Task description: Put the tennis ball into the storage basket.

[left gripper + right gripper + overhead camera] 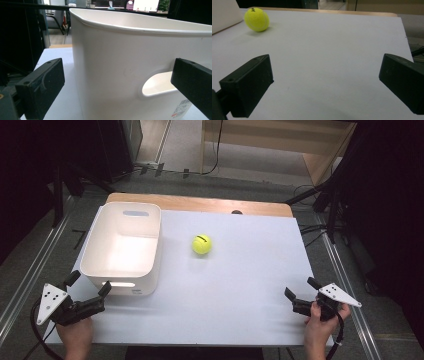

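Note:
A yellow tennis ball (201, 244) lies near the middle of the white table (240, 285), just right of a white plastic bin (122, 246). The bin has a handle slot in its near wall. My left gripper (88, 286) sits at the table's near left corner, open, with its jaws pointed at the bin's near wall (112, 75) and nothing between them. At the near right edge my right gripper (302, 288) is open and empty over bare table. In the right gripper view the ball (256, 19) rests far off at the upper left.
A wooden strip (200, 203) runs along the table's far edge. Dark stands and cables flank both sides on the grey floor. The bin's inside looks empty. Bare table stretches between the ball and my right gripper.

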### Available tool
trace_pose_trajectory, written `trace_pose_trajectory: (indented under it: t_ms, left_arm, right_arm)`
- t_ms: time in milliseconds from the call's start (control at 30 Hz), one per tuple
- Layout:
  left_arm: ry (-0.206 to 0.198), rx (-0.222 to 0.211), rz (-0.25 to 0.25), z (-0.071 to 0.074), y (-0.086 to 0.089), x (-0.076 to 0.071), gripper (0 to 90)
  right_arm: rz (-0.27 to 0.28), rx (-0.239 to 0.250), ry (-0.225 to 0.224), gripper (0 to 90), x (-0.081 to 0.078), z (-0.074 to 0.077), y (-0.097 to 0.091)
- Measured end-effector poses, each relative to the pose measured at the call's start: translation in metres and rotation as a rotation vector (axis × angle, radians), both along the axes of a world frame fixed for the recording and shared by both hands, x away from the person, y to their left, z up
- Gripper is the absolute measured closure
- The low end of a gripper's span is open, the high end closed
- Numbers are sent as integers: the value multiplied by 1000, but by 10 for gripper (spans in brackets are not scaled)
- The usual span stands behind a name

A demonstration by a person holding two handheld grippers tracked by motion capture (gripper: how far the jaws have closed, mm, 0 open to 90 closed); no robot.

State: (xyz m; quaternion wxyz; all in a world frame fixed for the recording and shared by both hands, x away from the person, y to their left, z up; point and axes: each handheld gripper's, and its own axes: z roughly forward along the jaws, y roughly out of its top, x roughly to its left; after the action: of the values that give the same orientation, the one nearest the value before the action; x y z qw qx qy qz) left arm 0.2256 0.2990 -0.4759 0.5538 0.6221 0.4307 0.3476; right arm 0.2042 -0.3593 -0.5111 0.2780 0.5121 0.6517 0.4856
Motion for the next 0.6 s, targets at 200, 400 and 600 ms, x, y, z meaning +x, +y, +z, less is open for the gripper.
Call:
trace_pose_trajectory:
  t_ms: [200, 400, 600]
  left_arm:
    - [2, 3, 3, 0, 0, 0, 0]
    - [0, 0, 8, 0, 0, 0, 0]
    - [-4, 7, 1, -1, -1, 0, 0]
  right_arm:
    - [11, -13, 0, 0, 1, 1, 4]
    - [21, -38, -5, 0, 3, 7, 9]
    - [52, -70, -4, 0, 7, 17, 18]
